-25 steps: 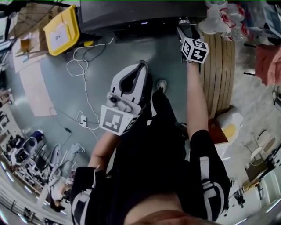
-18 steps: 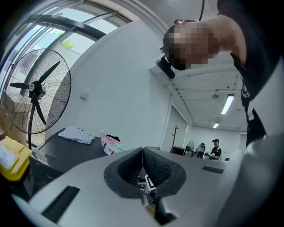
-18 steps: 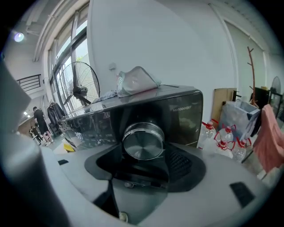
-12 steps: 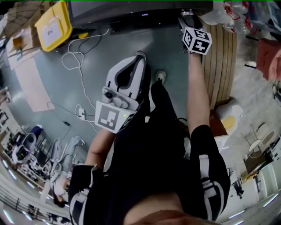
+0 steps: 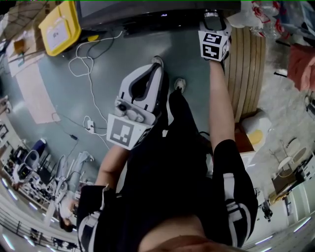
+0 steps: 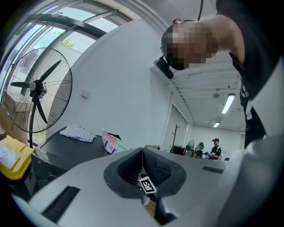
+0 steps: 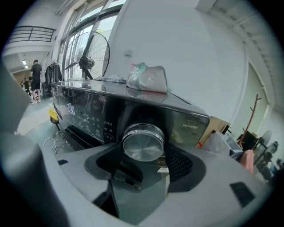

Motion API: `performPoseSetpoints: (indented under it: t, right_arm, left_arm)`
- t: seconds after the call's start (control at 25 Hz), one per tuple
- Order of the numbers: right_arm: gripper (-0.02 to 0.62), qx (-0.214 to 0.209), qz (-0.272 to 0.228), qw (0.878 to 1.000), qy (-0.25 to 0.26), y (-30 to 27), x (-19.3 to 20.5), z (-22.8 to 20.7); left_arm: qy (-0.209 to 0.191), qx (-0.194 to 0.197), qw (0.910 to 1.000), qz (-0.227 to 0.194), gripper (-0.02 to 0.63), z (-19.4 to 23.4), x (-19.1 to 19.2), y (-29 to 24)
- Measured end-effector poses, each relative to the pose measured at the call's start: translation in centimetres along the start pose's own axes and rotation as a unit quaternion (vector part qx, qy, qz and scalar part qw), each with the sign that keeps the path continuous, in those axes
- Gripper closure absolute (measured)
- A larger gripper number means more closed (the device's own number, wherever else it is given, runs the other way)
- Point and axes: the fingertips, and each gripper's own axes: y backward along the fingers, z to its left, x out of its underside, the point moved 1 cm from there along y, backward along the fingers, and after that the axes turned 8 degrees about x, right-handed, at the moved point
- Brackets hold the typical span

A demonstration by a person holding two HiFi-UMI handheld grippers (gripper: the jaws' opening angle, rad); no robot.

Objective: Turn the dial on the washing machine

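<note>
The dark washing machine (image 5: 147, 12) runs along the top of the head view, and its lit front panel (image 7: 84, 113) fills the right gripper view. A round silver dial (image 7: 143, 142) sticks out of that panel. My right gripper (image 7: 143, 153) is shut on the dial, with a black pad on each side of it. From the head view the right gripper (image 5: 211, 17) reaches the machine's front and hides the dial. My left gripper (image 5: 157, 63) hangs by my body, away from the machine. Its pads (image 6: 153, 166) meet in a line, shut on nothing.
A yellow bin (image 5: 59, 27) and white cables (image 5: 91, 64) lie on the floor left of the machine. A slatted wooden panel (image 5: 246, 69) stands to the right of my right arm. A soft bag (image 7: 148, 77) rests on the machine's top. A standing fan (image 6: 37, 88) is at the left.
The right gripper's marker cube has rolled about its own axis while staying at the dial. The left gripper dropped slightly toward my body early on, then held still.
</note>
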Motion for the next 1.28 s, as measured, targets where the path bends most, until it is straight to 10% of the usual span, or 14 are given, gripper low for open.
performPoseSetpoints:
  t: [0.36,0.84,1.28]
  right_arm:
    - [0.279,-0.064,-0.01,0.996,-0.068,11.7,-2.8,0.6]
    - [0.511,-0.143,-0.144,0.963,-0.175,39.3,-14.5,-2.3]
    - [0.57,-0.159,-0.208,0.948,-0.184,54.3,-16.6,0.8]
  left_arm:
    - [-0.018,-0.014,0.9993,-0.028,0.584,-4.9,-5.0,3.9]
    - [-0.066,-0.04,0.9937,-0.082,0.584,-17.5,-14.7,13.2]
    - [-0.071,-0.053,0.9911,-0.099,0.584,-18.3,-18.3,21.5]
